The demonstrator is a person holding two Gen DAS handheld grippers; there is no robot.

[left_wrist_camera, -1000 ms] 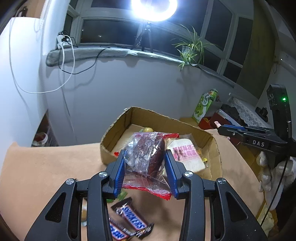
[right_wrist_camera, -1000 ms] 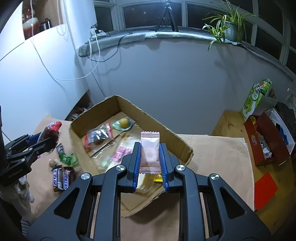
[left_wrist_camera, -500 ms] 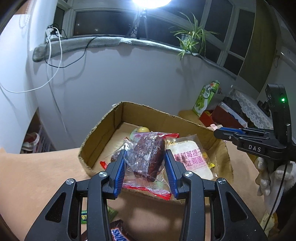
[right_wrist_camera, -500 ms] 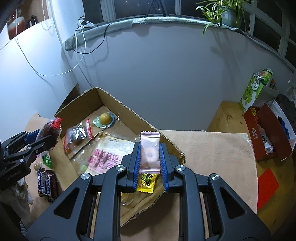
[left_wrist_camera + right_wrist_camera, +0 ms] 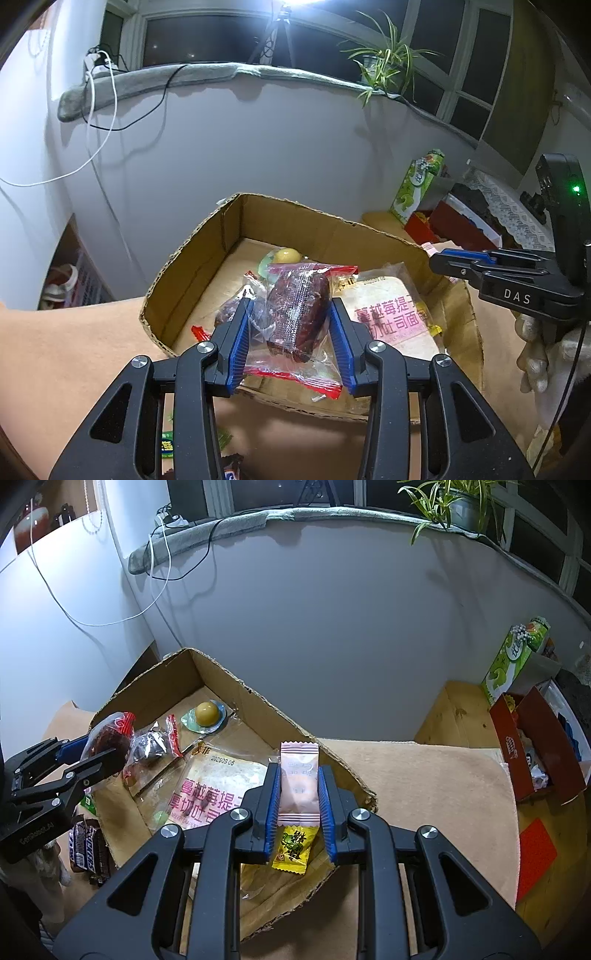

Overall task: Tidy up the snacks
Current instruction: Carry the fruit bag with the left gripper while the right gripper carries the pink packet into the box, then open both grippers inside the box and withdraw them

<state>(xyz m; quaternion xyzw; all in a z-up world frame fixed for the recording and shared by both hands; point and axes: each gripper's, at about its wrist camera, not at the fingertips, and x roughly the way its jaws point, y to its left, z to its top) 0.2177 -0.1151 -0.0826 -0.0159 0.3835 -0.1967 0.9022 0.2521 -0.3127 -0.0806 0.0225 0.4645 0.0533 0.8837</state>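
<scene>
Our left gripper (image 5: 291, 325) is clenched on a clear, red-edged packet (image 5: 295, 314) with a dark red snack inside, its blue pads pressing both sides. We hold it over the near edge of the cardboard box (image 5: 192, 266). Our right gripper (image 5: 298, 794) is clenched on a small pink sachet (image 5: 298, 775), which stands upright between the pads above the box's near right corner.

Under the sachet, a yellow candy (image 5: 293, 847) lies on the box floor. Further in we see a bread pack (image 5: 218, 786) with pink print, a second clear packet of dark snack (image 5: 153, 744), and a round yellow sweet (image 5: 206, 712) on a green wrapper in the far corner.

The box sits on a tan cloth (image 5: 424, 782). Beside its left wall, on the cloth, lie Snickers bars (image 5: 86, 845) and a green wrapper (image 5: 88, 801). To the right, well apart, stand a red box (image 5: 535, 746) and a green carton (image 5: 517, 657).
</scene>
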